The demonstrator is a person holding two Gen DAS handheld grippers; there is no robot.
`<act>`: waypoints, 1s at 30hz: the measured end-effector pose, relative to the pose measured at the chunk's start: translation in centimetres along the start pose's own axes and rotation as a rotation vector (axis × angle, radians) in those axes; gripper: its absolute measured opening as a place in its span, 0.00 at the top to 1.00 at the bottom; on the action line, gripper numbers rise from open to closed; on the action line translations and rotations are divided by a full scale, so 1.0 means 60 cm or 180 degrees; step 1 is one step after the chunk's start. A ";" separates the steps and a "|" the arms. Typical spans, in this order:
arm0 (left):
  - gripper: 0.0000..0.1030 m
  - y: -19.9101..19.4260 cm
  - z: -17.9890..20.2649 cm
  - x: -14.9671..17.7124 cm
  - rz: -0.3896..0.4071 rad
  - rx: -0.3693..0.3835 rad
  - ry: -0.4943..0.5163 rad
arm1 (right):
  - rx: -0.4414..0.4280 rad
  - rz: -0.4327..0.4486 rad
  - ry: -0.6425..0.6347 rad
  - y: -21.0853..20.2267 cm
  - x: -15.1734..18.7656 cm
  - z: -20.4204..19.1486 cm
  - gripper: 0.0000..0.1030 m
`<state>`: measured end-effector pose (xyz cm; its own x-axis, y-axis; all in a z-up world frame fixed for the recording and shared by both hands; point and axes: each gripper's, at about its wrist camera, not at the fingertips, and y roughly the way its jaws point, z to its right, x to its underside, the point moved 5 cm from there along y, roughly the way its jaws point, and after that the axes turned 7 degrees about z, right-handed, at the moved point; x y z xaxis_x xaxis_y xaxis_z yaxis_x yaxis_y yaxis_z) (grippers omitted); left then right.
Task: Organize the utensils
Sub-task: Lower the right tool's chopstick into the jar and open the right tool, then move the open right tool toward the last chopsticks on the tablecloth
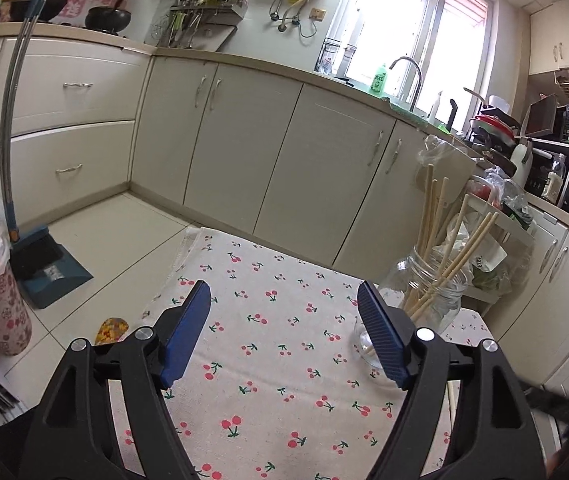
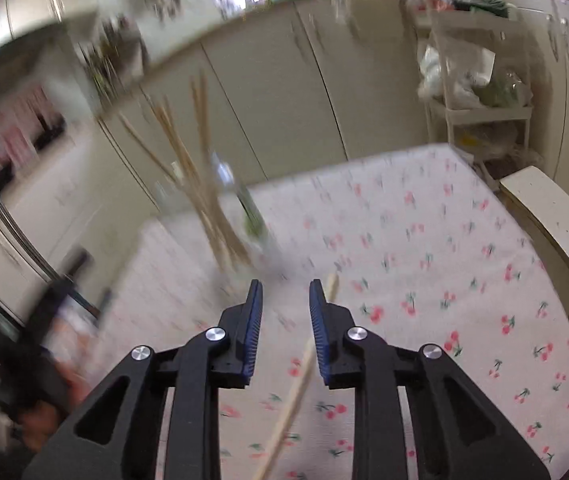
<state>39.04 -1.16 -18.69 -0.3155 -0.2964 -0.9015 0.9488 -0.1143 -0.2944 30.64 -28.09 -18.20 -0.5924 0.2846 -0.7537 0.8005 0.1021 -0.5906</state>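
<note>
- Left tool [image 1: 284, 332]: released, its blue pads standing wide apart with nothing between them; it hangs over bare cherry-print cloth [image 1: 276, 360] on the surface.
- Right tool [image 2: 286, 312]: parted by a narrow gap and gripping nothing. A single chopstick [image 2: 296, 384] lies under it, apart from the left pad; contact with the right pad cannot be judged through the blur.
- Long axis of the single chopstick: it runs from the bottom edge of the right wrist view up and slightly to the right, passes behind the right finger, and its tip shows again just beyond that fingertip, pointing away from the camera.
- Glass jar [image 1: 424, 304]: upright on the cloth, just behind the left tool's right finger. It holds a bundle of chopsticks [image 1: 440, 224] standing on end, their tops fanned outward above the rim, some leaning left and some right.
- In the right wrist view the jar [image 2: 244, 216] and its sticks are smeared by motion blur, ahead and to the left of the right tool.
- Edges: the cloth's far edge lies just beyond the jar, facing the cream cabinets [image 1: 276, 152]; its left edge drops to the tiled floor [image 1: 116, 240]. A pale board [image 2: 556, 232] borders the cloth on the right in the right wrist view.
- Open room: the cloth is bare left of the jar and across its right half.
</note>
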 end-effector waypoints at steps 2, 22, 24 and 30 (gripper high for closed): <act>0.29 0.002 0.003 0.003 -0.0013 0.0018 0.0017 | 0.0265 -0.0198 -0.0265 0.042 0.020 -0.005 0.76; 0.26 0.022 0.008 0.009 -0.0148 0.0019 -0.0077 | -0.0758 0.1461 -0.0381 -0.097 -0.185 -0.164 0.94; 0.26 0.024 0.006 0.009 -0.0167 0.0023 -0.0105 | -0.0783 0.1770 -0.0394 -0.099 -0.229 -0.186 0.94; 0.25 0.030 0.002 0.010 -0.0217 0.0044 -0.0193 | -0.0639 0.2128 -0.0338 -0.028 -0.299 -0.207 0.94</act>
<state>40.53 -1.66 -19.70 -0.3802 -0.3444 -0.8584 0.9249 -0.1491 -0.3498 41.04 -21.54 -0.13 0.0348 0.2542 -0.9665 0.9913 0.1144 0.0658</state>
